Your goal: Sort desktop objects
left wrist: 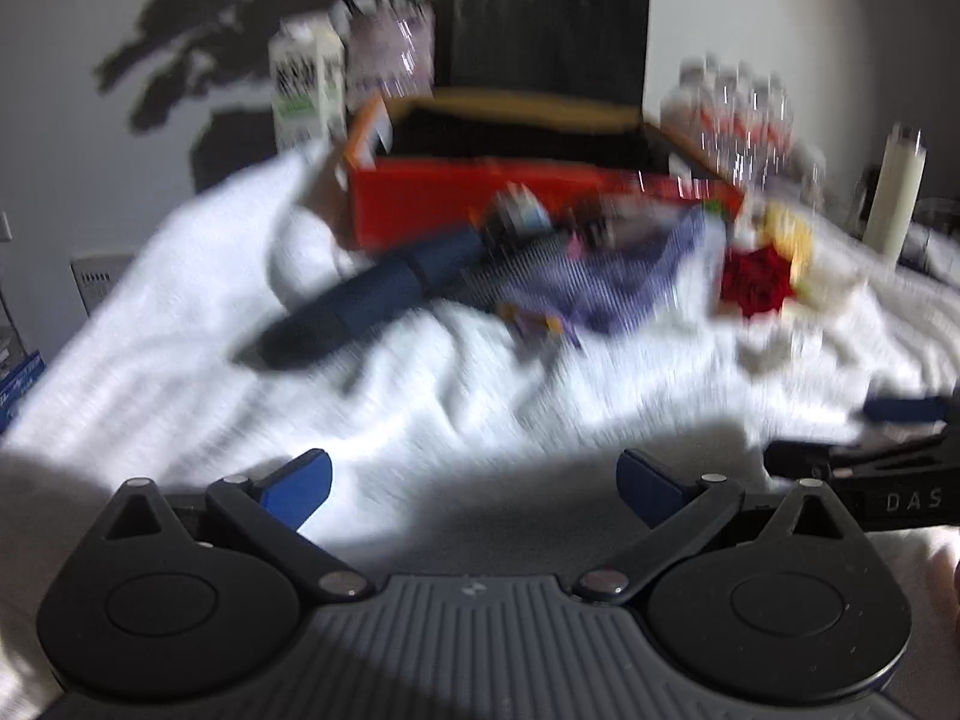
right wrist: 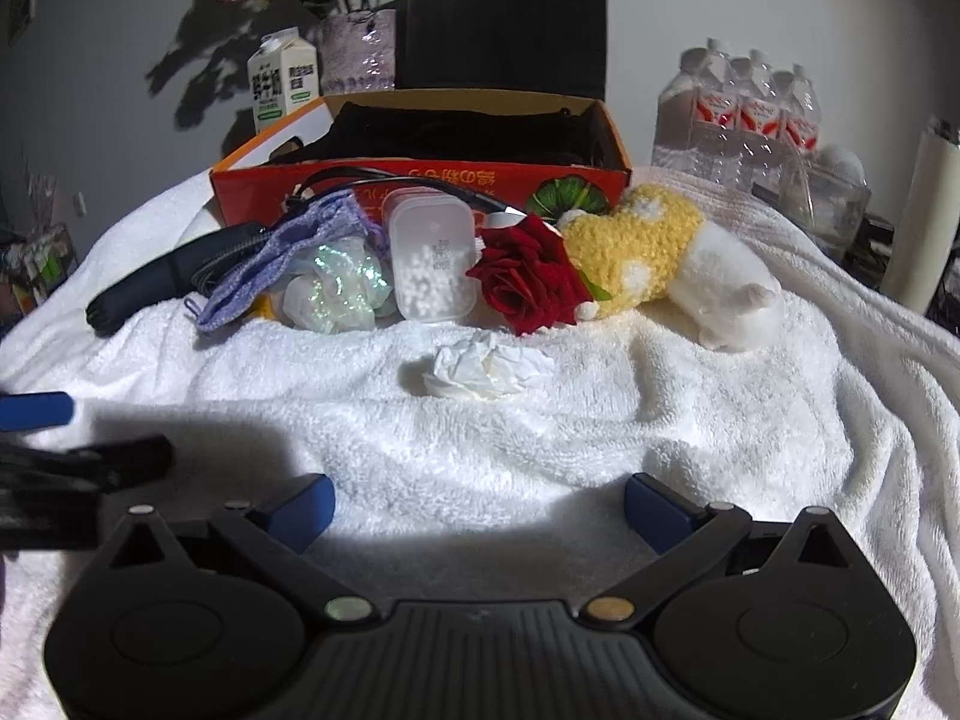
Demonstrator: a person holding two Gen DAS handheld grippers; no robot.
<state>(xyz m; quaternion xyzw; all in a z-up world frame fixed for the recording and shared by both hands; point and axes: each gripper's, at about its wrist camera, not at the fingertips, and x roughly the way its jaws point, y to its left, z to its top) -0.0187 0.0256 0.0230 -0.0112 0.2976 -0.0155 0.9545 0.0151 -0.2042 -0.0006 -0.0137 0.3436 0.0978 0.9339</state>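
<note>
White terry towel (right wrist: 540,450) covers the whole work surface; we list what lies on it from left to right as the right wrist view shows it. A dark blue folded umbrella (right wrist: 162,282) lies at the far left, with a lilac knitted pouch (right wrist: 276,276) draped over its near end. Just beside the pouch we see an iridescent crinkled wrapper (right wrist: 336,288), then an upright translucent box of white beads (right wrist: 429,258), then a red rose (right wrist: 528,276) touching a yellow-and-white plush toy (right wrist: 672,258). A crumpled white tissue (right wrist: 480,369) sits alone nearer to us, in front of the box. Behind this row stands an open orange cardboard box (right wrist: 420,183) holding black cloth. Further back are a milk carton (right wrist: 282,81), a vase of flowers (right wrist: 360,48) and a pack of water bottles (right wrist: 744,114).

Our left gripper (left wrist: 474,486) and right gripper (right wrist: 480,507) both hover over bare towel, fingers spread wide and holding nothing. The left wrist view is badly blurred.
</note>
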